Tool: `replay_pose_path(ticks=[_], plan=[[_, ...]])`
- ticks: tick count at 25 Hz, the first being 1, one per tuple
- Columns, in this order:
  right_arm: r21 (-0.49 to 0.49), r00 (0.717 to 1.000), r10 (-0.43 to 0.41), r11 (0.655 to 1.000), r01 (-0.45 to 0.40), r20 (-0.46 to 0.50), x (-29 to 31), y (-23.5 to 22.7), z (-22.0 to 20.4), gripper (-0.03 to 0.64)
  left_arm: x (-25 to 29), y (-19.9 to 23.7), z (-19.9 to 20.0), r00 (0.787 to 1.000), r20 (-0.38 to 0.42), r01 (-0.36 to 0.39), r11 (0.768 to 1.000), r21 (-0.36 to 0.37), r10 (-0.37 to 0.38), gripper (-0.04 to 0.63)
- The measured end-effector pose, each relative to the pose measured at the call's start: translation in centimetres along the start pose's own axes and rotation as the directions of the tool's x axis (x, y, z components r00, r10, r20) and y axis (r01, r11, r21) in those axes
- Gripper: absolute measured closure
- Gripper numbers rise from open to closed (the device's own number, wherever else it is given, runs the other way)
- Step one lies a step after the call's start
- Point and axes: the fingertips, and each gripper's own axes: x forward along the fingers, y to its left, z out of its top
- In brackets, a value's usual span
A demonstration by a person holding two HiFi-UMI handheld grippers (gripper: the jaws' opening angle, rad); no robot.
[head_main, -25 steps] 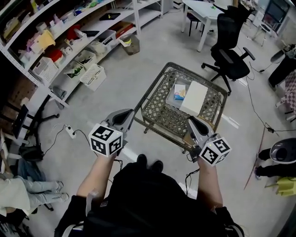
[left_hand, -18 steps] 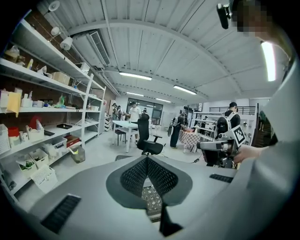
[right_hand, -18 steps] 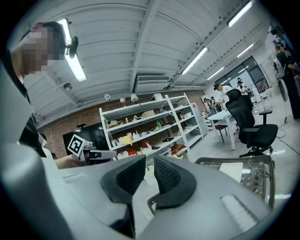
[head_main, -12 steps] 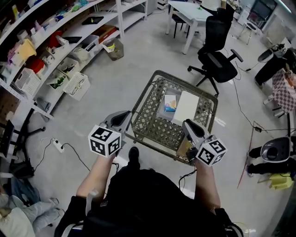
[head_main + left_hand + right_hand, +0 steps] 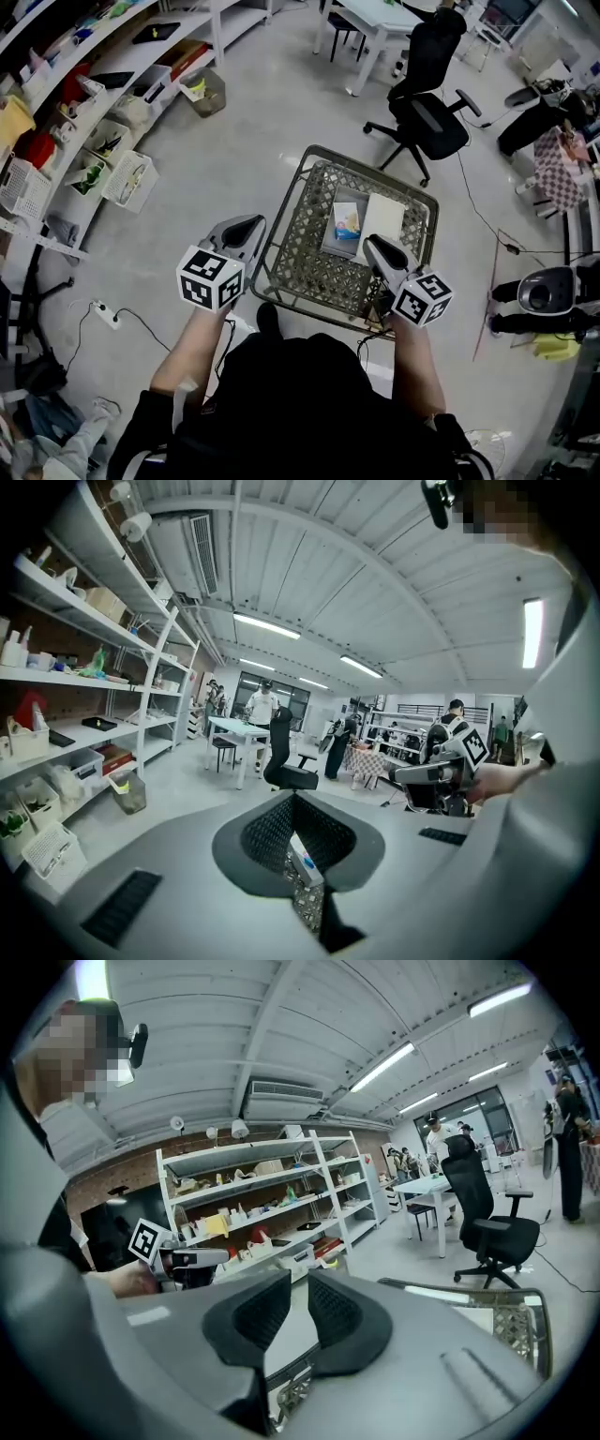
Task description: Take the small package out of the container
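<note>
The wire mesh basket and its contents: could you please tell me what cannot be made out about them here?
- Print on the small blue-and-white package: too small in the head view; the left gripper view shows only a sliver past its own jaws.
- Near right corner of the metal wire mesh basket: hidden by the right gripper in the head view.
- Basket's inside in the right gripper view: blocked by that gripper's body.

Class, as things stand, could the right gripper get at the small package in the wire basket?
Probably yes: the basket is open on top, nothing covers the small package, and the right gripper hovers at the near rim, jaws apart. The white box crowds one side.
</note>
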Motion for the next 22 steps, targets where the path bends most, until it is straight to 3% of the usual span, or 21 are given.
replay_pose_path(ticks=[10,18,22], plan=[[0.0,0.988,-0.104,0.994,0.105,-0.118,2.7,-4.5,-2.6,0.548,5.5,1.2,-1.1,0.992,-0.068,0.103,0.994,-0.028,-0.104,0.597],[-0.052,0.968,-0.068,0.997,0.057,-0.24,6.6,-8.7,-5.8,0.528,8.8,0.7,-1.8,0.987,-0.129,0.097,0.995,-0.028,-0.1,0.597],[-0.109,0.944,-0.06,0.994,0.026,-0.324,9.1,-11.7,-7.3,0.515,10.8,0.9,-2.4,0.982,-0.163,0.088,0.995,-0.042,-0.094,0.597]])
